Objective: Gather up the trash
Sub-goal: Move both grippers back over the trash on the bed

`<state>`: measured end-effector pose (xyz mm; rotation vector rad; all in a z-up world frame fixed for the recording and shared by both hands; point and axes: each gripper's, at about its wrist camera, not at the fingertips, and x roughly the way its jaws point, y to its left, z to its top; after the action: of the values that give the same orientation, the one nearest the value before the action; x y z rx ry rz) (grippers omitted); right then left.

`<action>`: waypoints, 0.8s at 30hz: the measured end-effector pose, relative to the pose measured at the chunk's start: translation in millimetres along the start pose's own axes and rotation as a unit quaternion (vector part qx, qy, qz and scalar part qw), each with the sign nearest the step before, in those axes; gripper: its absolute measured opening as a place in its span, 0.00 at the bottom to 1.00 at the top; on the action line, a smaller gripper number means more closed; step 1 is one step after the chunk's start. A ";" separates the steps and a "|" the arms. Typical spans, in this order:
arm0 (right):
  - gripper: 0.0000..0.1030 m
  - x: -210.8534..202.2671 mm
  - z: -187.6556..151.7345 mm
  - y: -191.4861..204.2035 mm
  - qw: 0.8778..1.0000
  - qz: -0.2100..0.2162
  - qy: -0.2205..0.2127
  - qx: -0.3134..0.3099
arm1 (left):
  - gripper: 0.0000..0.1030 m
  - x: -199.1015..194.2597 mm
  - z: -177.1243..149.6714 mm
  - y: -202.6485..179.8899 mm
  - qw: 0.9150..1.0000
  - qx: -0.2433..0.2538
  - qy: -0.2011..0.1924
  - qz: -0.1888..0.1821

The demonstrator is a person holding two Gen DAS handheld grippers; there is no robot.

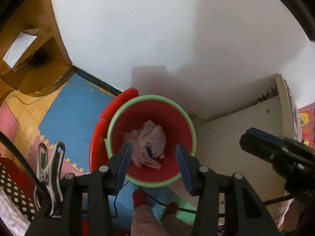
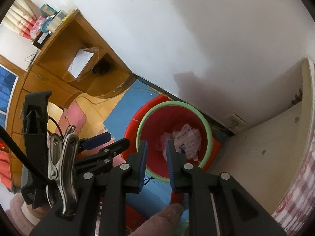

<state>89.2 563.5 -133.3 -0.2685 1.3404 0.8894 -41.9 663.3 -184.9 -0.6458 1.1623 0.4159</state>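
A red bin with a green rim (image 1: 151, 98) stands on the floor against the white wall. It holds crumpled clear plastic wrappers (image 1: 151, 139) with print on them. My left gripper (image 1: 153, 157) hovers above the bin's mouth, open, its blue pads wide apart with nothing between them. In the right wrist view the same bin rim (image 2: 177, 103) and wrappers (image 2: 187, 139) lie under my right gripper (image 2: 156, 153). Its pads stand a narrow gap apart with nothing between them. Each gripper shows in the other's view: the right gripper (image 1: 250, 137) at the right edge, the left gripper (image 2: 106, 143) low on the left.
A red lid (image 1: 110, 110) leans behind the bin. A pale wooden board (image 2: 265, 137) of some furniture rises close on the right, with a wall socket (image 2: 236, 121) beside it. A wooden desk (image 2: 59, 59) stands at the left. Coloured foam mats (image 1: 74, 108) cover the floor.
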 end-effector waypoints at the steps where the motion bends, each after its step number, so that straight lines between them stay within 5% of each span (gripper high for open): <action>1: 0.19 -2.0 -1.3 0.2 1.000 0.000 -0.002 0.001 | 0.48 -0.9 0.6 0.6 1.000 0.001 0.000 0.000; 24: 0.19 -45.7 -57.9 20.7 0.999 0.012 -0.043 0.007 | 0.48 -47.1 -25.9 -10.3 0.999 0.007 -0.029 0.013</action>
<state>34.4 521.8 -99.9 -0.2008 1.2727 0.9019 -70.6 639.6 -144.7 -0.6027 1.1183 0.4458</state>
